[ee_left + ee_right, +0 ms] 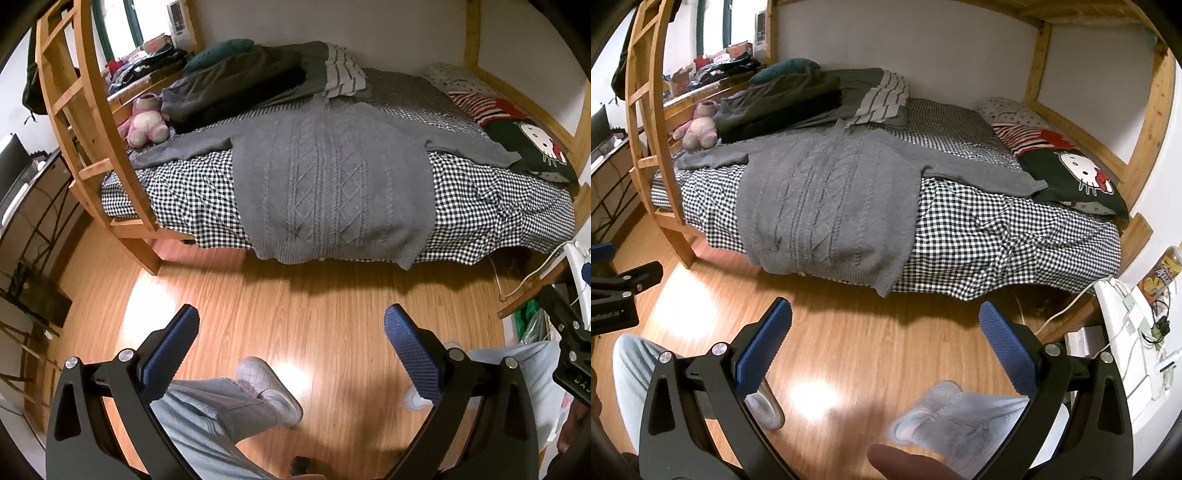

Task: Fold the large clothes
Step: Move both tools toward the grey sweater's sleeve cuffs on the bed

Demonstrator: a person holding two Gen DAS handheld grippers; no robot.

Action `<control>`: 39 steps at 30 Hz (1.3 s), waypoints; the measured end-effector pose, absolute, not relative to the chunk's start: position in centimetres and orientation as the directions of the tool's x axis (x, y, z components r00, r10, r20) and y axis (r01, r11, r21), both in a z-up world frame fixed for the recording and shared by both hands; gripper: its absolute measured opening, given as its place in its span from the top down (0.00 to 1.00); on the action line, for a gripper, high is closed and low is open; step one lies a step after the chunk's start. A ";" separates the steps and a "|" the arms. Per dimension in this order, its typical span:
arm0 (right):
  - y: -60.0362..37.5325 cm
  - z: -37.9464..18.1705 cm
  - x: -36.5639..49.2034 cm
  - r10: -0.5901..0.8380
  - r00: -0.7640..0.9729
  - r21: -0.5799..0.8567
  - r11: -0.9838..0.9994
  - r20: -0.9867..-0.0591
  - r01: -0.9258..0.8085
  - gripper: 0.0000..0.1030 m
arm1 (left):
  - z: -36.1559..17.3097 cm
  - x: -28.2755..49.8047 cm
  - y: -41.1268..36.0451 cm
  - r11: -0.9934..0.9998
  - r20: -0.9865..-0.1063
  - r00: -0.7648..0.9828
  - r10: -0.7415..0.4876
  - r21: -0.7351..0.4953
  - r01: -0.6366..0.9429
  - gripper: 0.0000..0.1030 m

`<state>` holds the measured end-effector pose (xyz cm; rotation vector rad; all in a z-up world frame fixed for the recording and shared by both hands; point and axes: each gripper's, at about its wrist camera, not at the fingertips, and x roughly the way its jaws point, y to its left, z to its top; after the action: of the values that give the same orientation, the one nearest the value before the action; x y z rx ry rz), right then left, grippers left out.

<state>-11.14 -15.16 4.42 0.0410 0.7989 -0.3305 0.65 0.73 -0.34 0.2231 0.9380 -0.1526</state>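
A large grey cable-knit sweater [332, 177] [827, 203] lies spread flat on the checked bed, sleeves stretched out to both sides, its hem hanging over the bed's front edge. My left gripper [291, 314] hangs open above the wooden floor, well short of the sweater, with nothing between its blue pads. The right gripper [886, 310] is open too, over the floor in front of the bed, to the right of the hem. Both are apart from the cloth.
The black-and-white checked bed [498, 214] sits in a wooden bunk frame with a ladder [77, 110] at left. Folded dark clothes [236, 81], a pink plush toy [144, 122] and a cat-print pillow [532, 144] lie on it. A person's legs and shoes [266, 387] stand on the floor. A white table [1126, 332] is at right.
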 end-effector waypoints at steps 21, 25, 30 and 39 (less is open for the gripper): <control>-15.3 1.5 0.9 -0.166 0.649 -0.059 0.981 -0.742 0.184 0.03 | -5.9 13.0 4.1 0.992 -0.878 0.479 -0.018 0.042 0.116 0.04; -15.4 0.8 4.9 -0.146 0.626 -0.060 0.986 -0.766 0.157 0.03 | -7.3 16.5 4.9 0.994 -0.890 0.454 0.055 0.092 0.059 0.04; -15.9 -0.4 10.5 -0.129 0.600 -0.065 0.990 -0.790 0.126 0.03 | -8.5 20.8 6.3 0.996 -0.901 0.427 0.077 0.092 0.015 0.04; -14.9 -1.7 19.6 -0.106 0.578 -0.136 0.991 -0.809 -0.009 0.03 | -9.8 29.9 7.9 0.999 -0.900 0.433 0.044 0.026 -0.047 0.04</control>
<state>19.64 -14.91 -1.72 -0.1301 0.9534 -0.0570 29.87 7.89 -9.76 -0.0030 1.1218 0.0564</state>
